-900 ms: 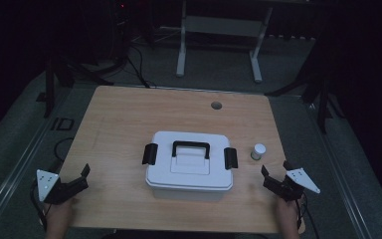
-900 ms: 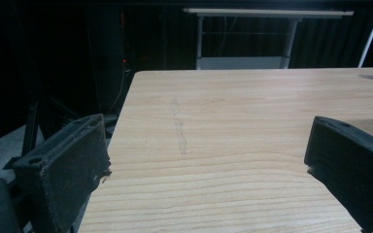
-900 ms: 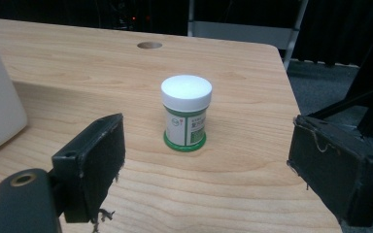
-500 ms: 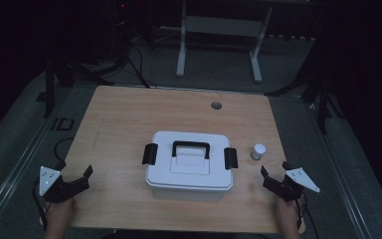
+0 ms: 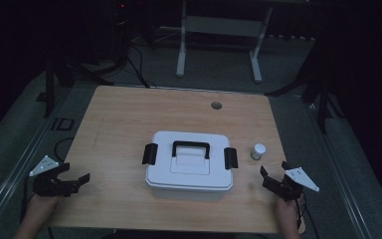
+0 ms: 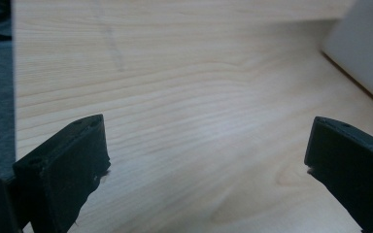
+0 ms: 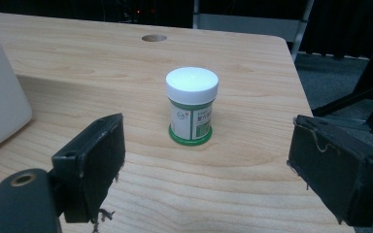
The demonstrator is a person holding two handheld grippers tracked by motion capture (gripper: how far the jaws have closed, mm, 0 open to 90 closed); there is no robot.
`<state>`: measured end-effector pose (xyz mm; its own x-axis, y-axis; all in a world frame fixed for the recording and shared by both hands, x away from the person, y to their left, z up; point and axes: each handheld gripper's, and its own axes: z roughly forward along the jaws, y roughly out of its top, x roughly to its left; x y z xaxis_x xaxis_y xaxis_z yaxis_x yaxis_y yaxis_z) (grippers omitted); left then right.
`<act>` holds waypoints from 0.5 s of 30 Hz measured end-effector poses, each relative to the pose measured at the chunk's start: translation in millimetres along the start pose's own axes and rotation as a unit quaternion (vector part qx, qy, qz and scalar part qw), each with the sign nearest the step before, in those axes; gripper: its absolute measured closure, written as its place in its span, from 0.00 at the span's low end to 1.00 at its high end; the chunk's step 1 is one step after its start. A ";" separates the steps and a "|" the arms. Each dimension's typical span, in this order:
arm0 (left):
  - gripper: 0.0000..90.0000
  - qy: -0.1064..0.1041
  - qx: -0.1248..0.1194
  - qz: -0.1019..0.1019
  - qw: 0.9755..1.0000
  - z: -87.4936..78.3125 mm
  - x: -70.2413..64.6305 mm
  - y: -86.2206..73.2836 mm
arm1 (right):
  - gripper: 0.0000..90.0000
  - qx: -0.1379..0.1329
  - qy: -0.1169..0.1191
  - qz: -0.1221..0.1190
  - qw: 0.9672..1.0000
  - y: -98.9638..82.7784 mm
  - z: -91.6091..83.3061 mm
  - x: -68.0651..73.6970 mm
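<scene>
A white box (image 5: 189, 167) with a black handle and side latches is seen shut at the middle of the wooden table (image 5: 129, 114), and a small white-capped jar (image 5: 258, 151) stands just beside its right end. Nothing is held yet: the left gripper (image 5: 77, 180) and the right gripper (image 5: 271, 178) are both spread wide and empty, apart from either item, so the work is judged barely begun. The jar's (image 7: 192, 106) green label and base are revealed in the right gripper view; bare wood and a box corner (image 6: 364, 53) are shown in the left gripper view.
</scene>
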<state>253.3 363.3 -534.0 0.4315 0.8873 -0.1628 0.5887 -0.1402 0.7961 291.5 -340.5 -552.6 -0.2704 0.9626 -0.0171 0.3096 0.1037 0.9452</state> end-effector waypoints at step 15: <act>0.03 0.004 0.168 0.115 0.979 -7.5 -13.0 24.6 | 0.15 -0.033 -0.001 0.003 0.999 2.6 -7.6 -0.2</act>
<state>257.0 351.6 -507.9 0.5742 0.8187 0.0029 0.6694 -0.4715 0.5741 285.5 -342.3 -547.7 -0.2676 0.9635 -0.0124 0.2499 0.0818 0.9648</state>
